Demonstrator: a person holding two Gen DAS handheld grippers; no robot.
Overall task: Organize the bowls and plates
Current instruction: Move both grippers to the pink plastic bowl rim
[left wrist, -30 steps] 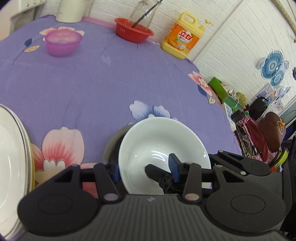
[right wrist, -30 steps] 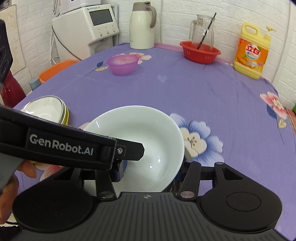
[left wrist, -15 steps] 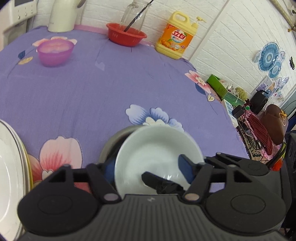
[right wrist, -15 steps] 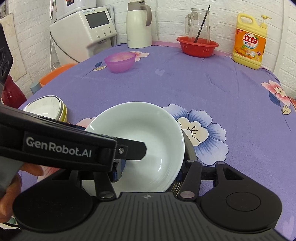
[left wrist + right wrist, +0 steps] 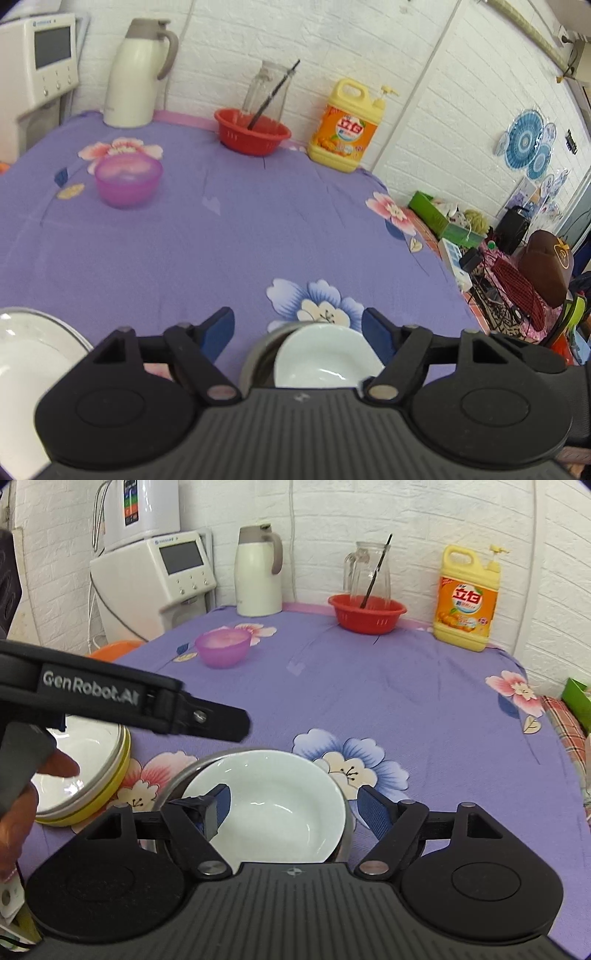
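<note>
**White bowl nested in metal bowl, both grippers spread wide**

The white bowl (image 5: 269, 805) sits inside a metal bowl (image 5: 184, 775) on the purple flowered bench (image 5: 406, 686), directly below and just ahead of the right hand-held gripper (image 5: 293, 806). That gripper's blue-padded fingers are spread wide, one over the bowl's left inner wall and one outside its right rim, and neither appears to be pressing on the rim. The left hand-held gripper (image 5: 297, 332) is likewise wide, holding nothing; from its own camera the white bowl (image 5: 325, 358) lies low between its fingers, with the grey edge of the metal bowl (image 5: 258, 354) showing on the left.

In the right wrist view the left tool crosses from the left, raised above the bench and above the plate stack (image 5: 92, 771), which rests just to the left of the nested bowls, near but apart. The stack's white rim (image 5: 33, 354) also shows at the lower left of the left wrist view.

The bowl seems placed and released. A purple bowl (image 5: 223, 648) stands well apart, further back and left. Judging by position, the left hand is on its side, so it is probably the better one to reach it.
</note>
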